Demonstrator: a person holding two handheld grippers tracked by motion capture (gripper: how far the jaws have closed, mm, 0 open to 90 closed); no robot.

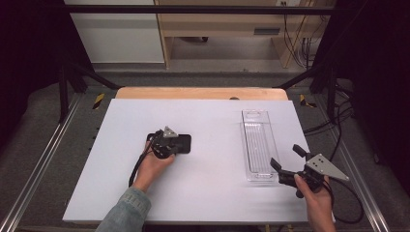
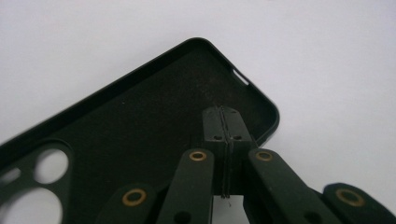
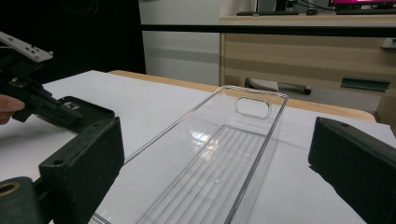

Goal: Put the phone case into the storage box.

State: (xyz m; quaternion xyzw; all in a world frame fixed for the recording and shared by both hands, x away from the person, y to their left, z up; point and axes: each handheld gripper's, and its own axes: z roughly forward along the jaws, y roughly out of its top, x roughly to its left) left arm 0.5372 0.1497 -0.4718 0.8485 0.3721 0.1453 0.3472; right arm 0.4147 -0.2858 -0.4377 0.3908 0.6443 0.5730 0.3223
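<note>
**Around the work area**

A white worktop (image 1: 203,193) lies on a wooden board. Behind it stands a light wooden desk (image 1: 227,24) beside a white cabinet (image 1: 116,34). Black cables (image 1: 338,111) hang at the right, near metal rails (image 1: 38,164).

The left gripper (image 2: 225,122) rises from the bottom edge, its two black jaws pressed flat together with only a thin seam visible between the pads. Four black linkage arms with brass-coloured pivot pins fan out below the jaws. The closed jaw tips sit over the inside of a black phone case (image 2: 140,126), near its rounded far corner; whether they touch the lining cannot be told. The case lies open side up on a white table surface (image 2: 327,56), running diagonally from lower left to upper right. Its raised rim shows a narrow slot (image 2: 241,77) close to the corner. Round camera cutouts (image 2: 50,166) appear at the lower left, with white surface visible through them.
</note>
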